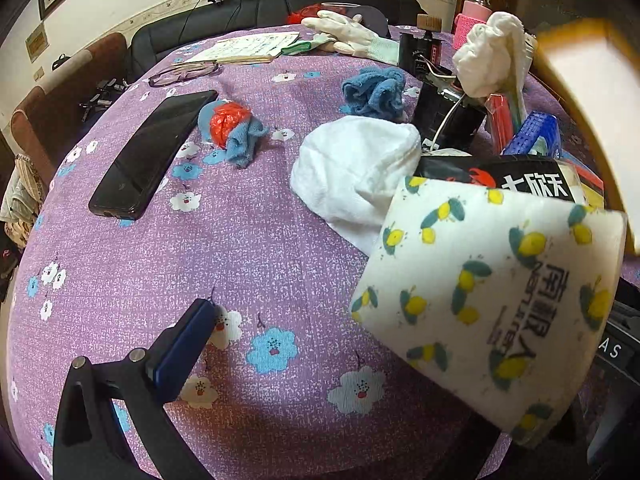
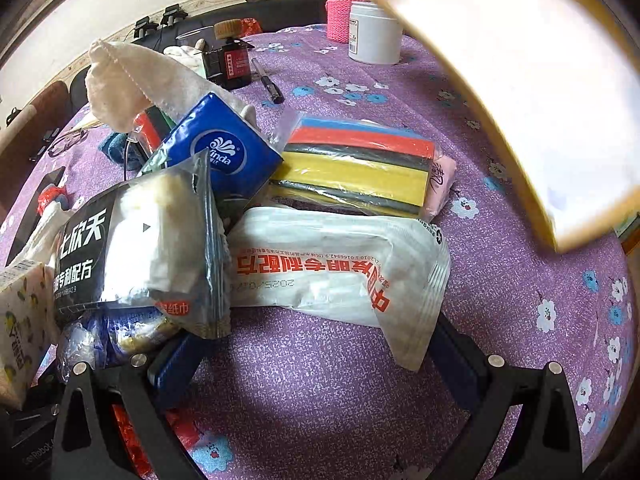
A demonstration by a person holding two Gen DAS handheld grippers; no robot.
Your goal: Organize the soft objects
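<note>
A lemon-print tissue pack (image 1: 492,312) fills the lower right of the left wrist view, very close, and hides one finger of my left gripper (image 1: 320,308). The other finger (image 1: 184,352) stands far from it, so the jaws are wide open. A white towel (image 1: 352,168), a blue cloth (image 1: 376,92) and a blue cloth around red plastic (image 1: 230,128) lie on the purple tablecloth (image 1: 240,260). My right gripper (image 2: 318,336) is open in front of a pile: a black wipes pack (image 2: 140,256), a white packet (image 2: 336,268), a blue tissue pack (image 2: 228,148), bagged sponges (image 2: 360,164) and a white cloth (image 2: 132,80).
A black phone (image 1: 152,152), glasses (image 1: 184,74), a notebook (image 1: 248,48) and gloves (image 1: 348,32) lie at the far side. An ink bottle (image 2: 228,60), a pen (image 2: 268,80), a white jar (image 2: 372,34) and a pink bottle (image 2: 344,8) stand behind the pile. A blurred pale object (image 2: 520,100) looms at upper right.
</note>
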